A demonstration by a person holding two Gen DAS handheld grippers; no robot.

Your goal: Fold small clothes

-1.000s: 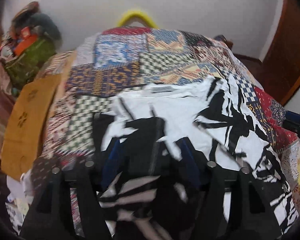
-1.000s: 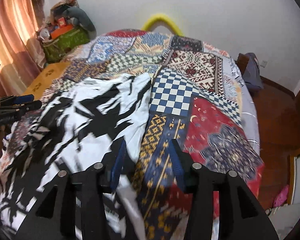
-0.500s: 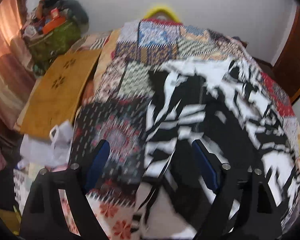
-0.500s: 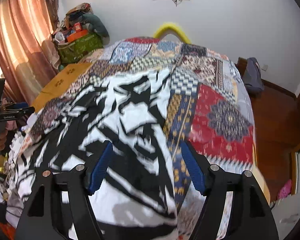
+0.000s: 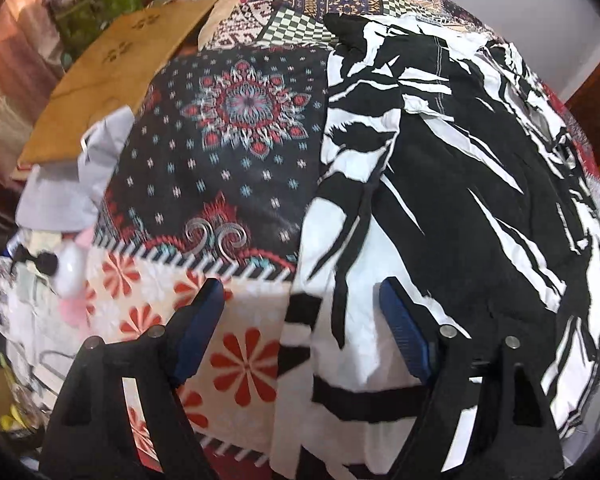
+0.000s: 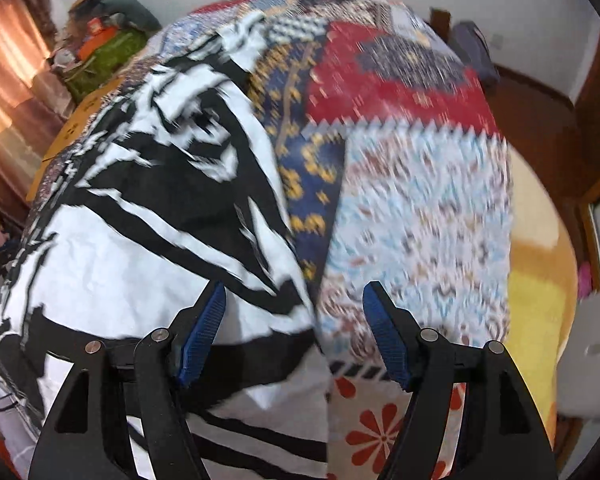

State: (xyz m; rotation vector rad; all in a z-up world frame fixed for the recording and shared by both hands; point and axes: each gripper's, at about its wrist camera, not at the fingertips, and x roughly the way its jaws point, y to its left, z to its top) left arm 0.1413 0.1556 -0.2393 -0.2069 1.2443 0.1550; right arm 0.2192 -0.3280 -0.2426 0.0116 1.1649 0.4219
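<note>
A black-and-white patterned garment (image 5: 440, 184) lies spread flat on the patchwork bedspread (image 5: 228, 128). My left gripper (image 5: 302, 316) is open and empty, low over the garment's near left edge. In the right wrist view the same garment (image 6: 148, 208) fills the left half. My right gripper (image 6: 294, 316) is open and empty over the garment's near right edge, where it meets the bedspread (image 6: 420, 208). The right wrist view is blurred by motion.
A tan wooden board (image 5: 112, 68) and a pale cloth (image 5: 68, 188) lie off the bed's left side, with clutter (image 5: 36, 272) below. A green bag with piled items (image 6: 100, 52) stands far left. A yellow blanket (image 6: 540, 264) hangs at the bed's right.
Both grippers have opened, let go of the garment and dropped back toward its near edge. The garment now lies spread flat on the bed.
</note>
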